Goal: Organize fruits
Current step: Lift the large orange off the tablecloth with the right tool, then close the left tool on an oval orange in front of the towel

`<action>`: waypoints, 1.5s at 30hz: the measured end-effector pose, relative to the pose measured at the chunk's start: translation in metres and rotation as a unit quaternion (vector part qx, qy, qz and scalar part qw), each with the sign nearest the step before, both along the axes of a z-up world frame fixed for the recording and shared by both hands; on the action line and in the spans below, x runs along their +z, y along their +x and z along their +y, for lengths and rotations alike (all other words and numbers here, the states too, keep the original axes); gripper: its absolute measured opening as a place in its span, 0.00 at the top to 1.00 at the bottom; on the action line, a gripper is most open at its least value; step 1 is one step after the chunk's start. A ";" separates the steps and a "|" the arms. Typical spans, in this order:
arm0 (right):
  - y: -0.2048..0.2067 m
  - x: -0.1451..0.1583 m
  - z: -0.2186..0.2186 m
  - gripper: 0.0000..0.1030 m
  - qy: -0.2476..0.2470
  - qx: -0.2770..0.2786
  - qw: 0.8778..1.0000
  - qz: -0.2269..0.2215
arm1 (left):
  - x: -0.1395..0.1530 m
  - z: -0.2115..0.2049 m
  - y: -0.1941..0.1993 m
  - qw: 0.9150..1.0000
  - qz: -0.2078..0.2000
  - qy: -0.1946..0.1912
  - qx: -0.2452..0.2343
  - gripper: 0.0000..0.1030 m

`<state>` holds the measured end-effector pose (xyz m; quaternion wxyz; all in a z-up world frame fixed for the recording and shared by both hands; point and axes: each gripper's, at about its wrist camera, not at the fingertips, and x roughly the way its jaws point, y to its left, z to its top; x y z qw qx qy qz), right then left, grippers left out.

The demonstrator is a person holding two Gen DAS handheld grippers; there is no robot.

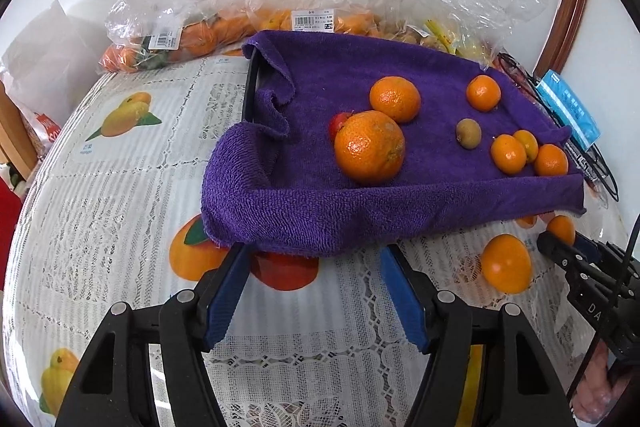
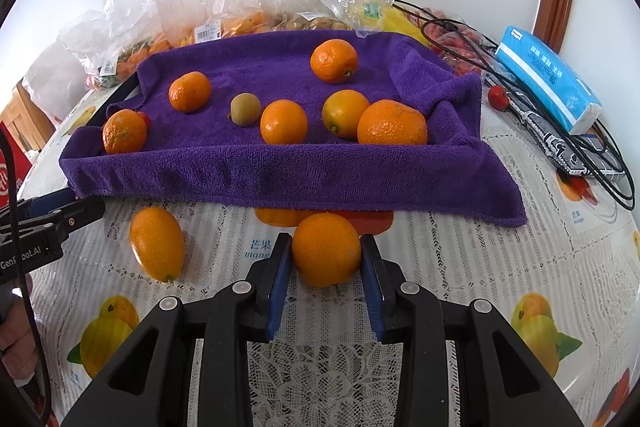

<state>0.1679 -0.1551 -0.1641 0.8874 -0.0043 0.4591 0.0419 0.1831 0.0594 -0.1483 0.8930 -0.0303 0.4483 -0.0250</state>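
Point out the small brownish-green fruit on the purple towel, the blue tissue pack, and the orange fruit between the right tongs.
brownish-green fruit (image 2: pixel 245 109), right wrist view, centre of its skin.
blue tissue pack (image 2: pixel 548 79), right wrist view, its printed face.
orange fruit (image 2: pixel 326 249), right wrist view, its front.

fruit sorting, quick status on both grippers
Right gripper shut on small orange. Left gripper open, empty. Oval orange loose on tablecloth. Purple towel tray just ahead, path unobstructed.

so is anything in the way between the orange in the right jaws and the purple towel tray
Nothing visible blocks it. The right gripper is shut on the orange, just in front of the purple towel. Only the towel-covered front rim must be cleared, and open towel lies behind it, between the fruits already there.
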 end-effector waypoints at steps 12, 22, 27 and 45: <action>0.000 0.000 -0.002 0.69 0.005 -0.003 1.000 -0.001 | 0.002 0.001 -0.004 1.000 -0.012 -0.019 0.001 0.37; -0.007 0.005 -0.008 0.69 0.034 -0.007 0.999 -0.015 | 0.005 -0.006 -0.017 0.999 -0.032 -0.032 -0.018 0.37; -0.016 0.007 -0.010 0.69 0.041 0.003 0.999 -0.018 | 0.012 -0.013 -0.030 0.997 -0.060 -0.024 -0.031 0.37; -0.052 0.017 -0.060 0.69 0.000 -0.025 0.999 -0.043 | 0.015 -0.081 -0.026 0.988 -0.044 -0.130 -0.077 0.38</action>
